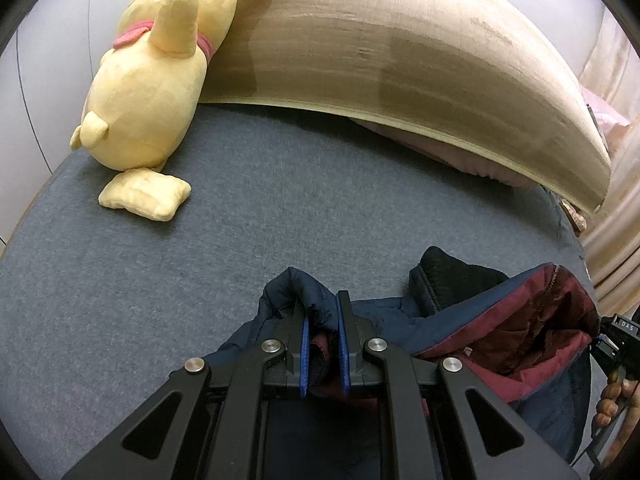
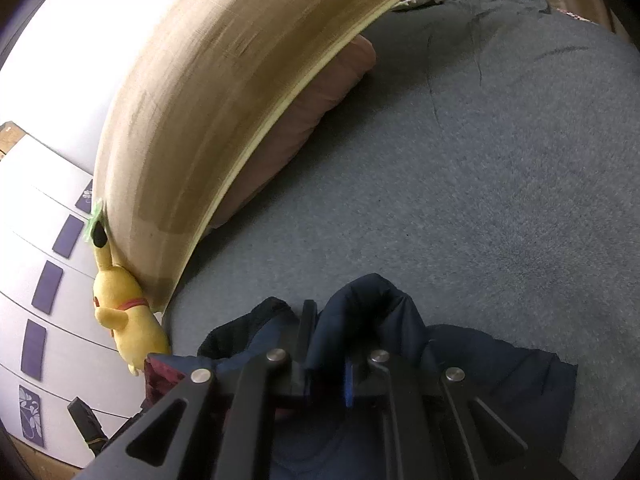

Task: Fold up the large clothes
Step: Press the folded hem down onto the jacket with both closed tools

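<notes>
A navy padded jacket (image 1: 460, 320) with a maroon lining (image 1: 552, 320) and a black collar lies bunched on the grey-blue bed (image 1: 280, 208). My left gripper (image 1: 323, 304) is shut on a puffy navy fold of it, the cloth pinched between the blue pads (image 1: 305, 356). In the right wrist view my right gripper (image 2: 327, 316) is shut on another navy fold of the jacket (image 2: 372, 312), which bulges over and hides the right fingertip. Maroon lining (image 2: 160, 380) shows at the lower left there.
A yellow plush toy (image 1: 156, 80) leans at the left end of the tan headboard (image 1: 400, 40). A pink pillow (image 2: 304, 120) lies along the headboard's foot. A hand (image 1: 612, 404) holds the other gripper at the right edge. White drawers (image 2: 44, 280) stand beyond the bed.
</notes>
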`<action>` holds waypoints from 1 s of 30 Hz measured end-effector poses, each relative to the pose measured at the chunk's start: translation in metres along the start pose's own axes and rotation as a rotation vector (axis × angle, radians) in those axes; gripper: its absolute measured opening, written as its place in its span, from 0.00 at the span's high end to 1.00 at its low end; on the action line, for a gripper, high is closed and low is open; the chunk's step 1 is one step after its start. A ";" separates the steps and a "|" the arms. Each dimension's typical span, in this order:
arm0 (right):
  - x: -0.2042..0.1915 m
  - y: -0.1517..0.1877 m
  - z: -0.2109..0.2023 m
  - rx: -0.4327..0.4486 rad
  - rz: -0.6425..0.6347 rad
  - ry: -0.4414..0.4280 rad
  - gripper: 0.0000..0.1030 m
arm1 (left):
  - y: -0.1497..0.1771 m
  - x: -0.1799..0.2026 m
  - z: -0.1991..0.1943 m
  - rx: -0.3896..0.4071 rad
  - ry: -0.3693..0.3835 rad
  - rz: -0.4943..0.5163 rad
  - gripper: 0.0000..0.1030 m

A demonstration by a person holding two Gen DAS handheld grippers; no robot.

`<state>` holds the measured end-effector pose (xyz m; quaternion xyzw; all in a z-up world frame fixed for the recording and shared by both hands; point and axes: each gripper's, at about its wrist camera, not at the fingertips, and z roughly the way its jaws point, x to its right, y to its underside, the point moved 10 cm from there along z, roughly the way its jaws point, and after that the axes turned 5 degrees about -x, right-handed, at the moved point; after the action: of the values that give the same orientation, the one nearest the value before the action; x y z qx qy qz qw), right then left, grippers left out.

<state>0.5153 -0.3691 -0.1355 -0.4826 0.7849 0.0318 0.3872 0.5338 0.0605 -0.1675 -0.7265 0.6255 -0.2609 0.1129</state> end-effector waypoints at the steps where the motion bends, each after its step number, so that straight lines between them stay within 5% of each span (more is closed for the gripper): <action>1: 0.001 0.000 0.001 -0.001 0.001 0.001 0.89 | 0.000 0.000 0.001 -0.001 -0.001 0.002 0.88; 30: 0.008 0.007 0.049 -0.070 0.026 0.089 0.89 | 0.010 -0.006 0.045 -0.057 -0.062 0.031 0.87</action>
<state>0.5360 -0.3506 -0.1777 -0.4864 0.8061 0.0427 0.3343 0.5484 0.0570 -0.2113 -0.7274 0.6401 -0.2187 0.1154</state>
